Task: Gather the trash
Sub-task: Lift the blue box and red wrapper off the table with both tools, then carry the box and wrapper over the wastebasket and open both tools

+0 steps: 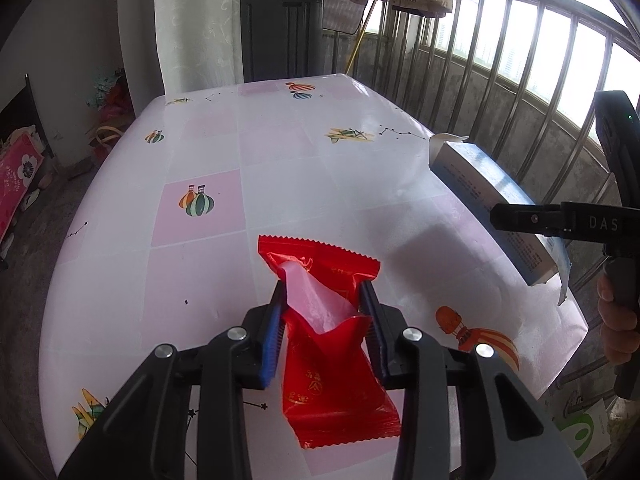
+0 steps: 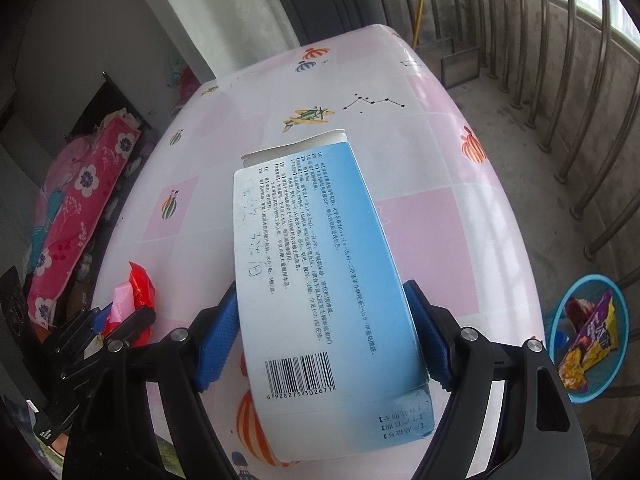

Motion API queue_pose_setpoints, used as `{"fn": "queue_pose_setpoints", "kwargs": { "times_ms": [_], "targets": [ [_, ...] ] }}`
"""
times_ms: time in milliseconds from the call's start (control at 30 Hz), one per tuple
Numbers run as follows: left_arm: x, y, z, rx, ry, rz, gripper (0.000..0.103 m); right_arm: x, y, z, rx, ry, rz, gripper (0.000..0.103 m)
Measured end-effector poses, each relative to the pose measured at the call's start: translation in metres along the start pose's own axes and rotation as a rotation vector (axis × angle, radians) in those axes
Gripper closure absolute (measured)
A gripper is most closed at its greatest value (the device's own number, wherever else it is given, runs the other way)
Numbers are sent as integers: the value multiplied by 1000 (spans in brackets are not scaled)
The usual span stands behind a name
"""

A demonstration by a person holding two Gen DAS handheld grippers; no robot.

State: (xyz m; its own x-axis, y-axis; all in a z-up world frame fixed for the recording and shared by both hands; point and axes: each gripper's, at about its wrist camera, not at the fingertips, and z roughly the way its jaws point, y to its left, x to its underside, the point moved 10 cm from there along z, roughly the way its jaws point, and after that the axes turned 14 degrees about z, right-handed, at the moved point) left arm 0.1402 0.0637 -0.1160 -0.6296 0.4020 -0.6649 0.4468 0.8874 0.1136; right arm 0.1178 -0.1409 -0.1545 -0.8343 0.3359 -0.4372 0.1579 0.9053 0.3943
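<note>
My left gripper [image 1: 323,292] is shut on a torn red snack wrapper [image 1: 332,344] with a pale pink lining, held just above the table [image 1: 280,168]. The wrapper also shows in the right wrist view [image 2: 138,292], in the left gripper [image 2: 120,320]. My right gripper [image 2: 322,304] is shut on a blue and white medicine box [image 2: 320,264] with a barcode, held flat above the table [image 2: 420,160]. In the left wrist view the box [image 1: 492,196] is at the table's right edge, with the right gripper [image 1: 520,218] on it.
A blue waste basket [image 2: 584,340] with snack wrappers stands on the floor right of the table. A metal railing [image 1: 500,60] runs along the right. A dark cabinet [image 1: 280,36] and a curtain [image 1: 192,24] are beyond the table. Pink bedding [image 2: 68,220] lies left.
</note>
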Motion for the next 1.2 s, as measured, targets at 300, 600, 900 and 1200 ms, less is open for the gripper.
{"fn": "queue_pose_setpoints", "kwargs": {
  "times_ms": [300, 600, 900, 1200],
  "targets": [
    [-33, 0, -30, -7, -94, -20, 68, -15, -13, -33, -79, -51, 78, 29],
    [-87, -34, -57, 148, -191, 17, 68, -36, -82, -117, -65, -275, 271, 29],
    [-153, -182, -21, 540, -118, 172, 68, 8, -259, -192, 136, -525, 738, 29],
    [-166, -379, 66, 771, 151, 313, 68, 55, -365, -135, 134, -451, 1037, 29]
  ]
}}
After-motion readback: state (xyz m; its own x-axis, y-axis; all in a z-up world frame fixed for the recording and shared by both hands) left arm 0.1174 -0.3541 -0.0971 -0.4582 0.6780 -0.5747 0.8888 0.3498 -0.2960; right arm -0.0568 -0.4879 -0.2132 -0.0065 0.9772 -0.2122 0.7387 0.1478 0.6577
